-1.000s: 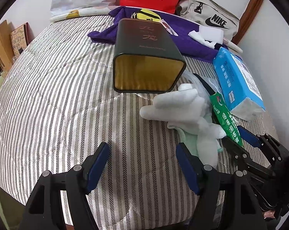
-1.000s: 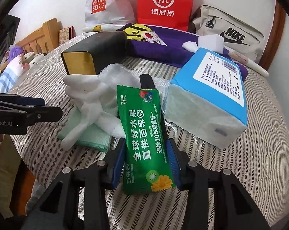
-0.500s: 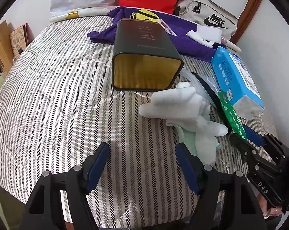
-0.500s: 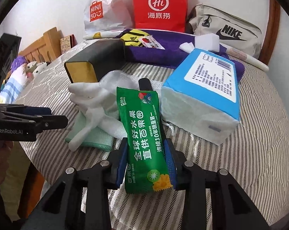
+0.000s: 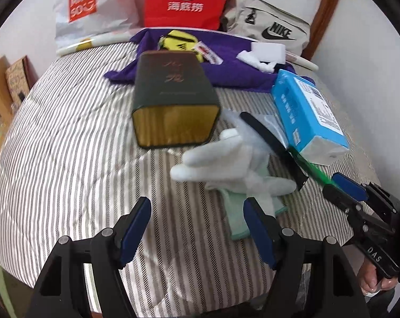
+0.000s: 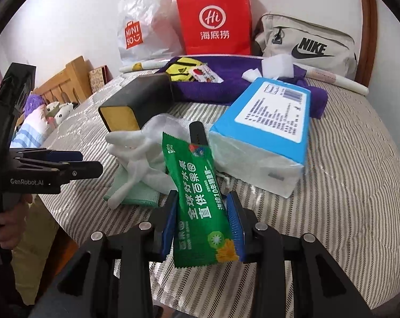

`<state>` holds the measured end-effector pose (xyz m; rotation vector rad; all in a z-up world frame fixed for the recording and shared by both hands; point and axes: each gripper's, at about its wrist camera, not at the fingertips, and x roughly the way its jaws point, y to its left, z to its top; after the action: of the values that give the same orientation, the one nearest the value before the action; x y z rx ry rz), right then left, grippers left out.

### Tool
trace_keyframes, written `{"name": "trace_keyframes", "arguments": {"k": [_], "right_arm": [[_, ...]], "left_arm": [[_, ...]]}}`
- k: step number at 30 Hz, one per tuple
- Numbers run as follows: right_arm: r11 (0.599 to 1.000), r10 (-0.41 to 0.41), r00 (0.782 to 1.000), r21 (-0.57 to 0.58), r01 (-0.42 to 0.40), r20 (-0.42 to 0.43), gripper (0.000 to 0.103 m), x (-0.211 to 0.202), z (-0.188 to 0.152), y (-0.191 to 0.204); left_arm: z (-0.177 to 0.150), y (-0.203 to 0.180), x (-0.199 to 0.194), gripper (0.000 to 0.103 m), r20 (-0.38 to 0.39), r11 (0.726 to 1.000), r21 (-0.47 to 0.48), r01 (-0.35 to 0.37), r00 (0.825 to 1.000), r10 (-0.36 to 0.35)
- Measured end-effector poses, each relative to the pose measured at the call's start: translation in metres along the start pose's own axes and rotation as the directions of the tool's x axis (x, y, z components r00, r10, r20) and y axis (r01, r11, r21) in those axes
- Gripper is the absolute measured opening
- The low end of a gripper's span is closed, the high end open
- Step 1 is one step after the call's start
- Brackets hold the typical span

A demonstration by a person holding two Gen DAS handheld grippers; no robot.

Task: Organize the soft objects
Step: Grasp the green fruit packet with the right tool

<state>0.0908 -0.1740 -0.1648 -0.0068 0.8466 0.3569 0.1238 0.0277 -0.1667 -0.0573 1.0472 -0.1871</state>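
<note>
So the right gripper (image 6: 202, 222) is clamped down on a green snack packet (image 6: 197, 198), blue pads pressing both long edges near its lower end, with the top of the packet leaning up and away over the bed (image 6: 346, 185). In the left wrist view that gripper comes in low from the right edge of the bed, with a bit of the person's hand (image 5: 372, 282) visible under the handle.

The left gripper (image 5: 197, 225) is spread wide and holding nothing, hovering over the striped cover near the bed's front edge. Its right finger (image 5: 258, 228) sits in front of a mint green cloth (image 5: 237, 220); can't tell if it's actually touching it.

The white gloves (image 5: 226, 164) are piled on top of that cloth, roughly mid-bed toward the right side. Just behind them there's a dark tin (image 5: 173, 106) lying on its side with the gold opening facing the camera. A blue tissue pack (image 6: 263, 137) lies to the right, and a black strap (image 5: 271, 143) runs between it and the gloves.
</note>
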Motion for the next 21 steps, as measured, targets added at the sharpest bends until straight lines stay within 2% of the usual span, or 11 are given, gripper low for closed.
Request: {"name": "trace_keyframes", "arguments": {"k": [2,6,8,10,12,13,18,21], "right_arm": [[1.0,0.001,1.0,0.007,-0.001,-0.008,0.02,-0.001,0.0,-0.004],[1.0,-0.009,1.0,0.008,0.01,-0.025,0.02,0.003,-0.005,-0.009],[1.0,0.015,1.0,0.015,-0.015,-0.025,0.02,0.003,-0.006,-0.012],[0.998,0.057,0.998,0.021,-0.057,-0.021,0.028,0.004,-0.005,-0.014],[0.997,0.077,0.997,0.007,-0.076,-0.006,0.045,0.006,-0.003,-0.014],[0.997,0.081,0.997,-0.005,-0.081,-0.005,0.049,0.008,-0.002,-0.012],[0.994,0.098,0.994,-0.043,-0.1,-0.049,0.051,0.028,-0.002,-0.004],[0.994,0.061,0.996,-0.084,-0.065,-0.058,0.053,0.037,-0.006,0.004]], "left_arm": [[0.004,-0.008,0.005,0.07,-0.003,1.0,0.027,-0.01,1.0,0.01],[0.011,-0.019,0.017,0.07,-0.01,0.999,0.049,-0.019,1.0,0.019],[0.014,-0.02,0.02,0.07,-0.01,0.999,0.045,-0.009,1.0,0.01],[0.015,-0.02,0.021,0.07,-0.009,0.999,0.047,-0.004,1.0,0.005],[0.017,-0.019,0.022,0.07,-0.006,0.999,0.05,-0.009,1.0,0.01],[0.018,-0.017,0.022,0.071,-0.005,0.999,0.047,-0.009,1.0,0.01],[0.022,-0.011,0.022,0.07,-0.008,0.999,0.033,-0.004,1.0,0.005],[0.023,-0.011,0.022,0.071,-0.01,0.999,0.04,-0.008,1.0,0.008]]}}
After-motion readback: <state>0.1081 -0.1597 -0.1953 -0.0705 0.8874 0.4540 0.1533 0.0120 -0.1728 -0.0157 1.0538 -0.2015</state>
